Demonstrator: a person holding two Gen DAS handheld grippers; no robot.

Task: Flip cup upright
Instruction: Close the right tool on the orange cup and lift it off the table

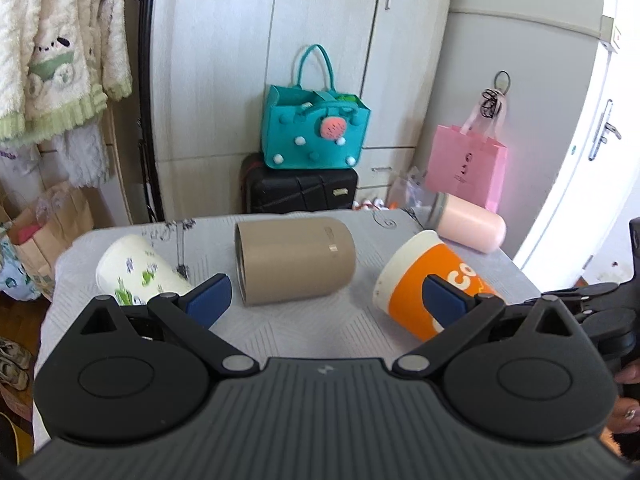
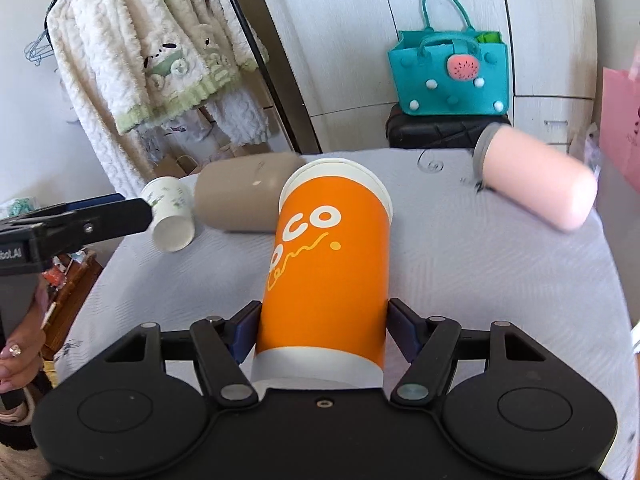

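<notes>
An orange paper cup [image 2: 326, 264] with white lettering lies tilted off the table, mouth pointing away; my right gripper [image 2: 322, 334] is shut on its lower body near the base. The same cup [image 1: 420, 280] shows in the left wrist view at the right, with the right gripper's body [image 1: 592, 300] behind it. My left gripper [image 1: 328, 296] is open and empty above the table's near side, facing a tan cup [image 1: 294, 266] lying on its side. A white cup with green print [image 1: 138, 274] lies at the left. A pink cup [image 1: 472, 222] lies at the far right.
The table [image 1: 304, 328] has a pale grey quilted cover. Behind it stand a black suitcase [image 1: 300, 190] with a teal felt bag [image 1: 314, 132] on top, a pink paper bag [image 1: 466, 166], wardrobe doors and hanging fleece clothes [image 1: 52, 52].
</notes>
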